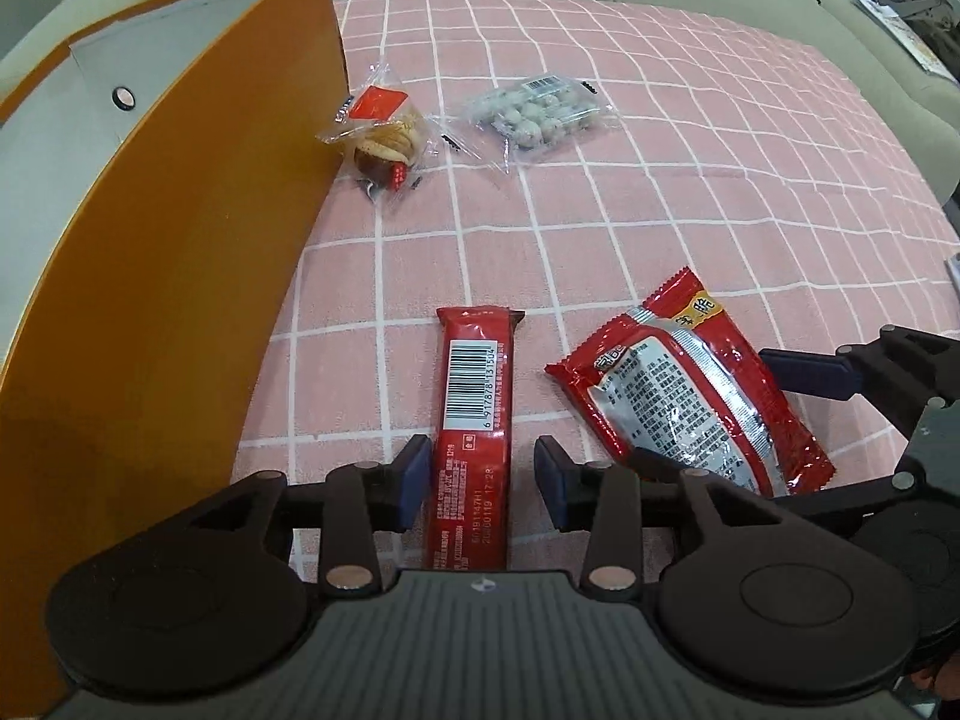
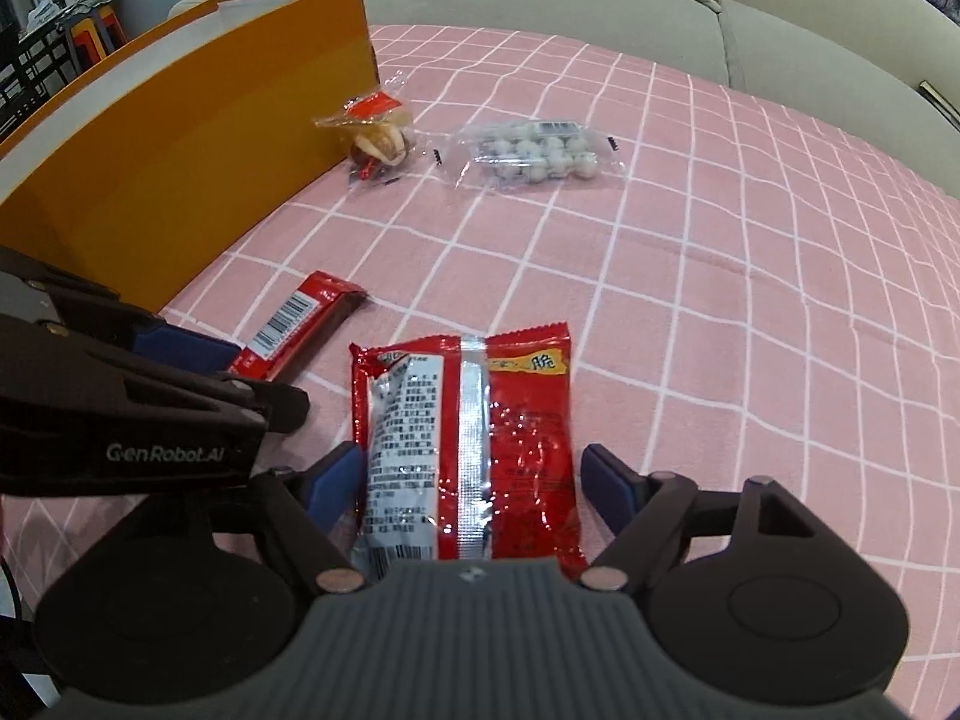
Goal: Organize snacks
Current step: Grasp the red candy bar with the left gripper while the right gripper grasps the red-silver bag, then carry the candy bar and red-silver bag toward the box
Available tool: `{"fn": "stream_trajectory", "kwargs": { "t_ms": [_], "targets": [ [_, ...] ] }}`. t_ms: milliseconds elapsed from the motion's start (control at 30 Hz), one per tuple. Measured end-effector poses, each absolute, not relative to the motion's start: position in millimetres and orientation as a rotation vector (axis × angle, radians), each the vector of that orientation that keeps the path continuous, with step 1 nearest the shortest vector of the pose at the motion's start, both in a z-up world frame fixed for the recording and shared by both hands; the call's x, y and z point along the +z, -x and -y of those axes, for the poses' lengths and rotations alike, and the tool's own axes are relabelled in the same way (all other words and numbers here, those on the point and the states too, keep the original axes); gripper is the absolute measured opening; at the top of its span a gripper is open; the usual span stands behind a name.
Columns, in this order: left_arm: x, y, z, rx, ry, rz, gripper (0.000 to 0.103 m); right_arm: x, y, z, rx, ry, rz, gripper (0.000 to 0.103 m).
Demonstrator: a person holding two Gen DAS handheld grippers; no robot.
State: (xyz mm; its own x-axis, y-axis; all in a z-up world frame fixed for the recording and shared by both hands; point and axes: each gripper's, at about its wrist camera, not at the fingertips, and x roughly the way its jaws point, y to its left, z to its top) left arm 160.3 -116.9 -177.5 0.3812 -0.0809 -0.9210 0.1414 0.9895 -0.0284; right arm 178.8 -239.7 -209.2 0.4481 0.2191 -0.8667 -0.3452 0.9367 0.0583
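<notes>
A long red snack bar (image 1: 474, 384) lies barcode up on the pink checked cloth (image 1: 660, 210). My left gripper (image 1: 483, 471) straddles its near end, open; the left pad is at the bar's edge and a gap shows at the right pad. A wider red packet with a silver seam (image 2: 468, 432) lies flat to the right of the bar (image 2: 294, 318). My right gripper (image 2: 471, 474) stands open around that packet's near half, pads close to both edges. From the left wrist the packet (image 1: 690, 396) appears with a right finger (image 1: 804, 369) behind it.
A tall orange box wall (image 1: 180, 240) runs along the left. Near its far end lie a clear packet with a pastry (image 1: 384, 132) and a clear packet of grey-white balls (image 1: 534, 114). A grey sofa (image 2: 810, 18) with a yellow cushion borders the cloth.
</notes>
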Motion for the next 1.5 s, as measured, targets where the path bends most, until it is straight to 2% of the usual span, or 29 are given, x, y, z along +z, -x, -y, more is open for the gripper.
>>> {"fn": "stream_trajectory", "kwargs": {
  "t_ms": [667, 733, 767, 867, 1500],
  "targets": [
    [-178.9, -154.7, 117.5, -0.105, -0.065, -1.121, 0.046, -211.1, -176.1, 240.5, 0.302, 0.127, -1.051, 0.079],
    [-178.7, -154.1, 118.1, -0.111, -0.068, -1.115, 0.041, -210.0, -175.0, 239.5, 0.294, 0.125, -1.049, 0.075],
    [-178.4, -153.7, 118.6, -0.119, -0.070, -1.111, 0.039, -209.2, -173.4, 238.2, 0.291, 0.126, -1.046, 0.069],
    [-178.0, -153.8, 120.6, -0.133, -0.086, -1.102, 0.027, -207.7, -170.6, 234.6, 0.279, 0.120, -1.048, 0.066],
    [-162.6, -148.3, 95.0, -0.201, 0.039, -1.132, 0.026, -191.4, -154.0, 237.3, 0.192, 0.015, -1.086, 0.065]
  ]
}}
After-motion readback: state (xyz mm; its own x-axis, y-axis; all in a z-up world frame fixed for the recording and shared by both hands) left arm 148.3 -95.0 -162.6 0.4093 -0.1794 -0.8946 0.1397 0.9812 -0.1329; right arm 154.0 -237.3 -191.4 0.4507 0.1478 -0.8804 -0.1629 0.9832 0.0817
